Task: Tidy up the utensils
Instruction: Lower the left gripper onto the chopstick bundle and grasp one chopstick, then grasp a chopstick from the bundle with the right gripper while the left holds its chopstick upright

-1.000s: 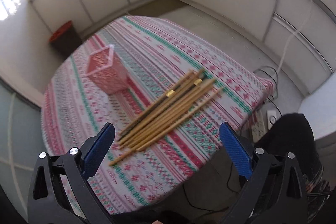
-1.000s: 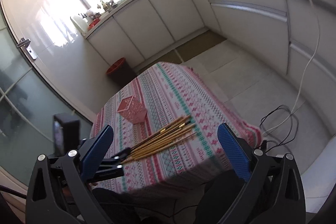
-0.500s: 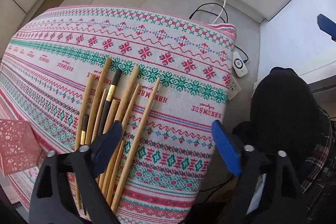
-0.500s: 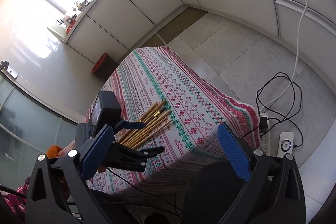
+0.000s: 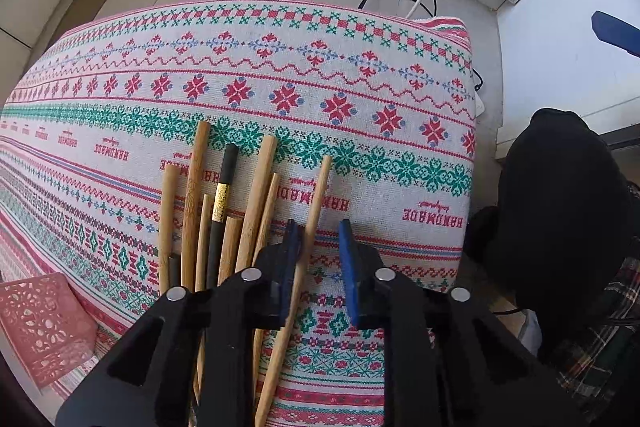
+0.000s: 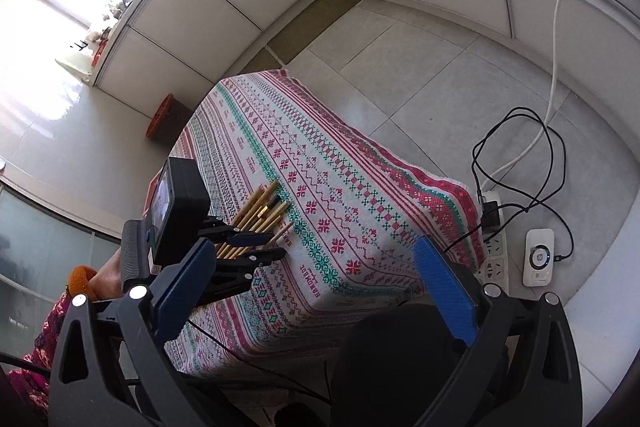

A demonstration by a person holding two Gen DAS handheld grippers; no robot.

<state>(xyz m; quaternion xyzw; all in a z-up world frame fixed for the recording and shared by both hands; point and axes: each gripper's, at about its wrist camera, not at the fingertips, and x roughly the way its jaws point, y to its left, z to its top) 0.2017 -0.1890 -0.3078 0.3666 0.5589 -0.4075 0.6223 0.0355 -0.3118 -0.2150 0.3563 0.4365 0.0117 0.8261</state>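
Several wooden chopsticks point(image 5: 192, 203), one of them black with a gold band point(image 5: 221, 201), lie side by side on the patterned tablecloth point(image 5: 360, 87). My left gripper point(image 5: 320, 267) is low over them, its blue pads narrowed around the rightmost chopstick point(image 5: 316, 203) with a gap still showing on the right side. A pink lattice holder point(image 5: 36, 319) stands at the lower left. My right gripper point(image 6: 320, 291) is wide open and empty, high above the table's near corner. The chopsticks point(image 6: 260, 211) and my left gripper point(image 6: 252, 247) show in the right wrist view.
The table's right edge point(image 5: 472, 147) drops to the floor. Cables point(image 6: 520, 163), a power strip point(image 6: 494, 255) and a white device point(image 6: 538, 257) lie on the floor. A red bin point(image 6: 164, 115) stands by the cabinets. A person's dark clothing point(image 5: 560, 211) is at the right.
My left gripper has come down close over the chopsticks and its jaws have narrowed from wide open to around the rightmost chopstick. My right gripper has stayed open, its view tilting toward the floor.
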